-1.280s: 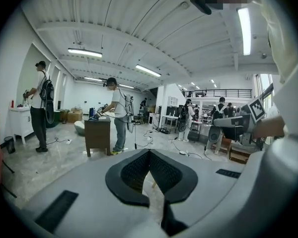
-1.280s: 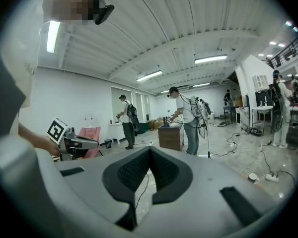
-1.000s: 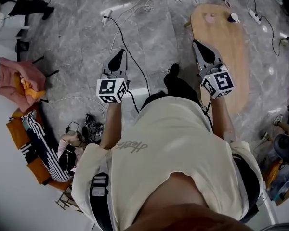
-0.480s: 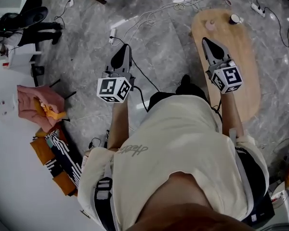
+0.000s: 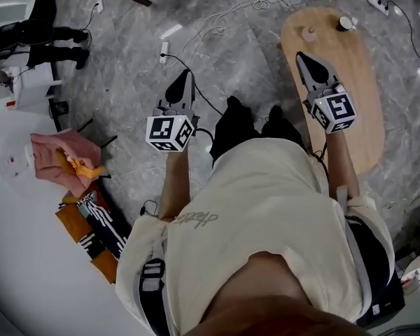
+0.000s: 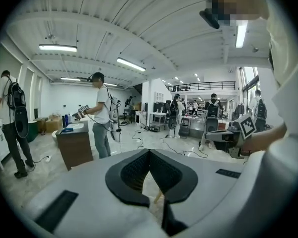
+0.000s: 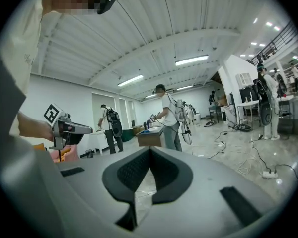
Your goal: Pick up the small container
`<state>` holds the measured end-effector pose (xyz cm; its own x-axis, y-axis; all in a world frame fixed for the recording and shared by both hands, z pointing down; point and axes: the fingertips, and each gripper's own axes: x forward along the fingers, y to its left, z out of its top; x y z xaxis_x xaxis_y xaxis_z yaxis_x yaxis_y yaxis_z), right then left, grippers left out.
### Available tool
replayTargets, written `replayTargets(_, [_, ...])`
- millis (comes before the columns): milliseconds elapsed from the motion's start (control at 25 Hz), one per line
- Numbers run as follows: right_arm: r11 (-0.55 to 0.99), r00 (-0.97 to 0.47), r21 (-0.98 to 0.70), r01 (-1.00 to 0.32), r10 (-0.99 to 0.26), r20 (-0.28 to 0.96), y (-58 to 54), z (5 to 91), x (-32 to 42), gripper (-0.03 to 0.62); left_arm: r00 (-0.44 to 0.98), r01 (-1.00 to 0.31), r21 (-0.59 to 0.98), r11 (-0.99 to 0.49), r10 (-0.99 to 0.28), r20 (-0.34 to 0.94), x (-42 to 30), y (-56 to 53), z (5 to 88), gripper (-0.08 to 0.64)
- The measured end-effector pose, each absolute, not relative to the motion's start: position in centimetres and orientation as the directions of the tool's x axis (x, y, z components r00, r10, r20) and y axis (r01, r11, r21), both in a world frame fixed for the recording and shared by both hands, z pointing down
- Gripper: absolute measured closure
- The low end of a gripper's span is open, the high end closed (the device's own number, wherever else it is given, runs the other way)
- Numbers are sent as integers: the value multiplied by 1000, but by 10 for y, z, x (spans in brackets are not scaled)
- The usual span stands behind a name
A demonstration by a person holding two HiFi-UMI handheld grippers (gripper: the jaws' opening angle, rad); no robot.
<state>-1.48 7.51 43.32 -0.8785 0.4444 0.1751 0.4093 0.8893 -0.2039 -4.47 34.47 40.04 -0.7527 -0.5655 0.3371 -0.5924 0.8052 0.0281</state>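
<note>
On the table [image 5: 364, 89], a pink container [image 5: 309, 32] neighbours a dark-rimmed one [image 5: 346, 23].

Wide bare wooden table, cables on the floor beside it

The wooden table [image 5: 357, 75] is bare almost all over. Only its far end has things on it: a small pink container [image 5: 309, 32] and a small round dark thing with a white top [image 5: 346, 23], standing apart with a gap between them. The right gripper [image 5: 301, 55] hangs over the table's left side, and nothing stands between it and those two. Left of the table the grey floor is open, but white cables [image 5: 208, 21] and a power strip [image 5: 164, 50] lie there.
</note>
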Motion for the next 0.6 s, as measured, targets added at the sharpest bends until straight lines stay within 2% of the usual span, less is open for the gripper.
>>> replayTargets(200, [907,-886,-236,350,402,231,92,453,-25,597,-705,-647,56,760,-625,336,-83,340,421,555])
replayTargets(400, [918,-892,-220,330,380,247,123,432,-61,597,-671,-696,83,714,-686,282,-156,355,400,555])
replayTargets(480, [927,-900,-171,335,369,234,137,419,-84,597,-657,-721,64,690,-709,256,-187,357,389,555])
replayTargets(600, [958,-935,-76,276,286,211,145,401,-117,597,-639,-745,43,666,-730,243,-228,364,380,555])
